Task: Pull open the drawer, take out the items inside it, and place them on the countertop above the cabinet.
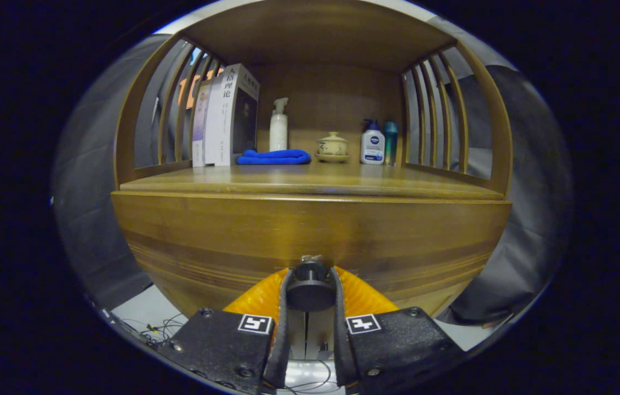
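Observation:
A wooden drawer front spans the cabinet below the countertop. A round dark knob sticks out of its lower middle. My gripper is shut on this knob, one finger pressing on each side of it. The drawer front sits flush with the cabinet, and whatever lies inside is hidden.
On the countertop at the back stand several books, a white spray bottle, a folded blue cloth, a small lidded ceramic pot, a lotion bottle and a teal bottle. Slatted wooden sides flank the shelf.

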